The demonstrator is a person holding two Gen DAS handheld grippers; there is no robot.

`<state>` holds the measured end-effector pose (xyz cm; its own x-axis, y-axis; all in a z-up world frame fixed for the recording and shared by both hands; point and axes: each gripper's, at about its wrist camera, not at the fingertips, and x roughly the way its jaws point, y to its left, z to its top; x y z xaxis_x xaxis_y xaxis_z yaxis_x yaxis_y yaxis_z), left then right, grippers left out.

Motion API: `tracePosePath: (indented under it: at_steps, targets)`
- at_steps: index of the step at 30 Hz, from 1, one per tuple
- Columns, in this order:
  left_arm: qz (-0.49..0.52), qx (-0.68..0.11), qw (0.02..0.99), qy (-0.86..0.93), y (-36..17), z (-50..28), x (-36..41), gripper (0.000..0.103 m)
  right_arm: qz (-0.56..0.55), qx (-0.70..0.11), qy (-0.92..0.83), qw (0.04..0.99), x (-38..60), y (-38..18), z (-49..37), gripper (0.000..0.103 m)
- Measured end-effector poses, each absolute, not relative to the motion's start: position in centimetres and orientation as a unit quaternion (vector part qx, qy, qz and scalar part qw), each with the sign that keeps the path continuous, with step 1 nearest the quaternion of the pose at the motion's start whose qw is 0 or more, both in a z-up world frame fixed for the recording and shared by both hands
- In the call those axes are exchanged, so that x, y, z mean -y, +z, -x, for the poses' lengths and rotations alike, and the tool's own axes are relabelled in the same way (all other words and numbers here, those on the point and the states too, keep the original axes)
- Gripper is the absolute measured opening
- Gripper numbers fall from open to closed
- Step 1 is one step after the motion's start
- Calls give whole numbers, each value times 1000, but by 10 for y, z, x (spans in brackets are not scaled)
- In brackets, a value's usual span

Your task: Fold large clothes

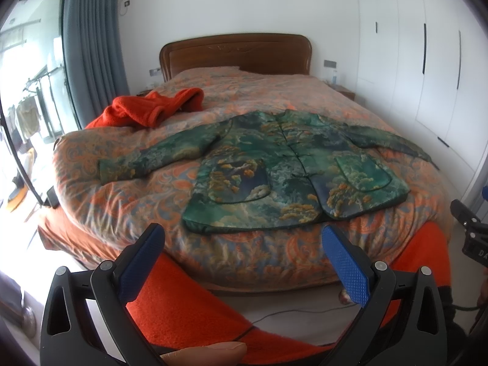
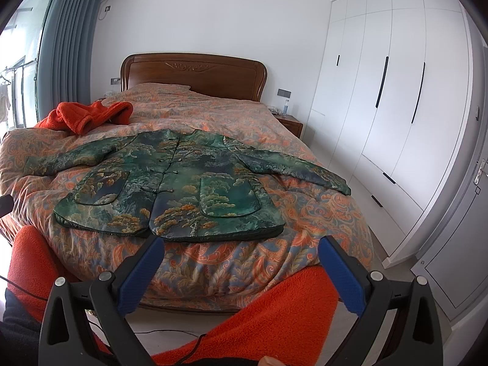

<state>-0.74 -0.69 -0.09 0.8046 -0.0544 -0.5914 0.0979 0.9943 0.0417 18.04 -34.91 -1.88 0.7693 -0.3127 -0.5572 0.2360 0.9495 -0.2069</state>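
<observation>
One green brocade jacket (image 1: 283,164) lies flat near the bed's (image 1: 213,97) foot, one orange garment (image 1: 152,106) far left; both left gripper (image 1: 241,238) and right gripper (image 2: 241,251) hover spread wide, holding nothing.

Left tool (image 1: 241,238) agape; right tool (image 2: 241,250) agape, seemingly level.

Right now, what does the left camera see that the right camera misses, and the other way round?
Only the left wrist view shows the other gripper's black body at its right edge, a fingertip at the bottom, and a round grey object on the floor. Only the right wrist view shows the wardrobe's lower drawers and a grey door. Both show the green jacket spread flat on the bed, the red garment beside it, the headboard, and open blue fingers.
</observation>
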Motion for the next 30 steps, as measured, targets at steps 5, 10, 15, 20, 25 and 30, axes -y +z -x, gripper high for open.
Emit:
tracePosePath:
  at_steps: [5, 10, 15, 20, 25, 30]
  targets:
    - [-34, -309, 950, -40, -1, 8, 7, 103, 62, -307, -146, 938, 350, -19, -181, 103]
    - [-35, -309, 949, -40, 0, 7, 7, 103, 63, -307, -146, 938, 350, -19, -181, 103]
    - [-34, -309, 949, -40, 0, 7, 7, 103, 63, -309, -145, 938, 350, -20, -181, 103]
    - [-34, -309, 950, -40, 0, 7, 7, 103, 64, -310, -145, 937, 349, -20, -181, 103]
    - [-34, -310, 949, -40, 0, 7, 8, 103, 64, -310, -145, 937, 349, -20, -181, 103]
    - [-37, -311, 949, -43, 0, 8, 7, 103, 63, -313, -145, 937, 349, -21, -181, 103]
